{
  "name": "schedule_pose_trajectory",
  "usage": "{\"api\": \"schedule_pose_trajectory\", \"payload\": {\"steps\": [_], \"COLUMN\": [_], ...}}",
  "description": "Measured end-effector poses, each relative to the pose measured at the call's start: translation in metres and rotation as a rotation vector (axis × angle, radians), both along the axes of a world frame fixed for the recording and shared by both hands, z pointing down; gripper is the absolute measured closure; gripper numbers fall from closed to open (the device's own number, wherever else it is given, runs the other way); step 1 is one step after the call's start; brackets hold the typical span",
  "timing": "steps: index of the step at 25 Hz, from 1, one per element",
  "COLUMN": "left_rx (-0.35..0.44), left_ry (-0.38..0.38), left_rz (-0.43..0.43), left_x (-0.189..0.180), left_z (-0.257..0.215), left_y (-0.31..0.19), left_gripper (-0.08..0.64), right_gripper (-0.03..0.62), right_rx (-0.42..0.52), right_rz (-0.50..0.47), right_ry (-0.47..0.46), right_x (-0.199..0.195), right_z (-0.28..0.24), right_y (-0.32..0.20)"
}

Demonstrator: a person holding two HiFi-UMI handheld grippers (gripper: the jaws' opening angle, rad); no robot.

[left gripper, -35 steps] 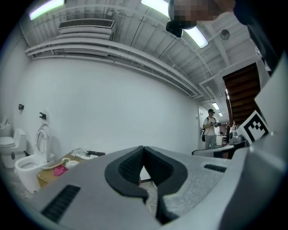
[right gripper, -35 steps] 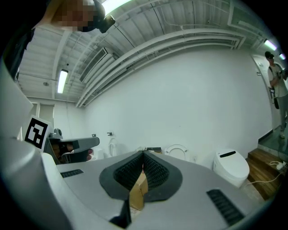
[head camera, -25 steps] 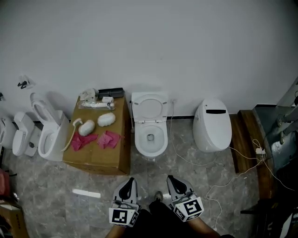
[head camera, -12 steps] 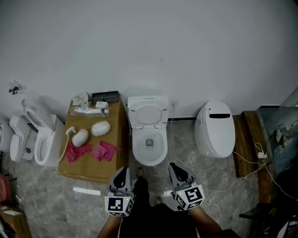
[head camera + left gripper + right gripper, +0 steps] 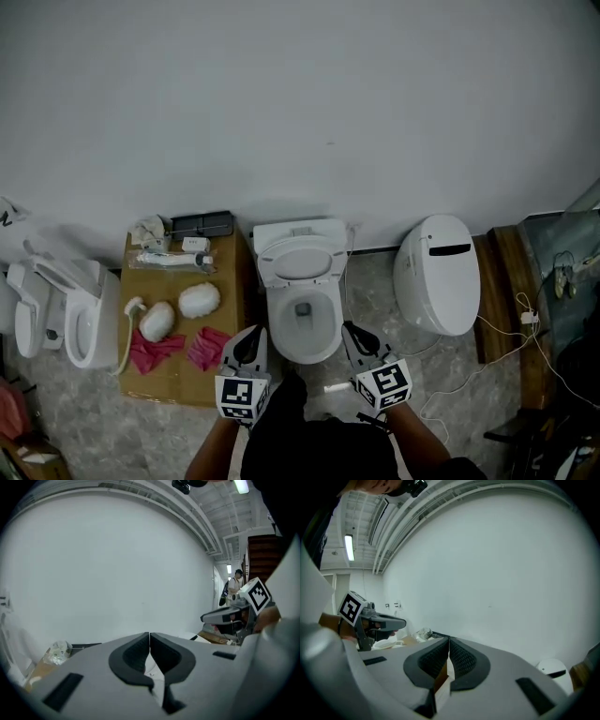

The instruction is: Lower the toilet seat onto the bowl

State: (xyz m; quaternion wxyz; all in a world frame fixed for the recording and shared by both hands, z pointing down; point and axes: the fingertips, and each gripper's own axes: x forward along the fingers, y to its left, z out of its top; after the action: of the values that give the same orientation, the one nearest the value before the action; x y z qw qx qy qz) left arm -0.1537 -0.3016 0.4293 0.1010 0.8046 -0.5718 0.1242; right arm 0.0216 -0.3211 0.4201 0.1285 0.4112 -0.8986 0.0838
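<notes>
White toilet bowl (image 5: 302, 330) uncovered, seat (image 5: 300, 249) upright; left gripper (image 5: 252, 332), right gripper (image 5: 349, 328) both pressed together, flanking bowl.

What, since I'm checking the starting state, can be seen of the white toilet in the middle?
The middle toilet is glossy white, ceramic by its look. It stands on the grey stone-patterned floor with its back to the white wall. Its seat is raised and leans back against the flat-topped rear unit, so the oval bowl lies open, with a dark drain at the bottom. A cardboard box stands close beside it.
</notes>
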Motion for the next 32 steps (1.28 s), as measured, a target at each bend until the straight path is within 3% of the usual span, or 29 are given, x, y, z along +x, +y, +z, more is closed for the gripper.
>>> {"api": "schedule_pose_trajectory", "payload": {"steps": [4,8,12,17,23,29,32], "left_rx": [-0.071,-0.141,-0.208,-0.287,-0.332,-0.347,-0.348], "left_ry": [-0.097,-0.160,-0.224,-0.275,-0.349,-0.435,-0.412], "left_rz": [0.098,0.212,0.328,0.479,0.605,0.636,0.619], "left_x": [-0.015,-0.023,-0.025,-0.014,0.000,0.008,0.009], "left_z": [0.031,0.067,0.108,0.159,0.206,0.241,0.246], "left_y": [-0.065,-0.117,-0.162,-0.205,-0.241,-0.267,-0.277], "left_gripper": [0.541,0.466,0.443,0.362,0.353,0.353,0.353], "right_gripper": [0.563,0.556,0.496,0.474,0.469,0.468,0.468], "right_rx": [-0.027,-0.053,-0.071,-0.137,-0.161,-0.168,-0.171], "right_rz": [-0.026,-0.087,-0.166,-0.287,-0.341,-0.355,-0.376], "right_ry": [0.090,0.220,0.408,0.567,0.707,0.776,0.806], "right_x": [-0.015,-0.027,-0.035,-0.046,-0.039,-0.035,-0.036], "right_z": [0.025,0.056,0.102,0.161,0.216,0.246,0.257], "right_y": [-0.062,-0.117,-0.161,-0.199,-0.243,-0.283,-0.292]}}
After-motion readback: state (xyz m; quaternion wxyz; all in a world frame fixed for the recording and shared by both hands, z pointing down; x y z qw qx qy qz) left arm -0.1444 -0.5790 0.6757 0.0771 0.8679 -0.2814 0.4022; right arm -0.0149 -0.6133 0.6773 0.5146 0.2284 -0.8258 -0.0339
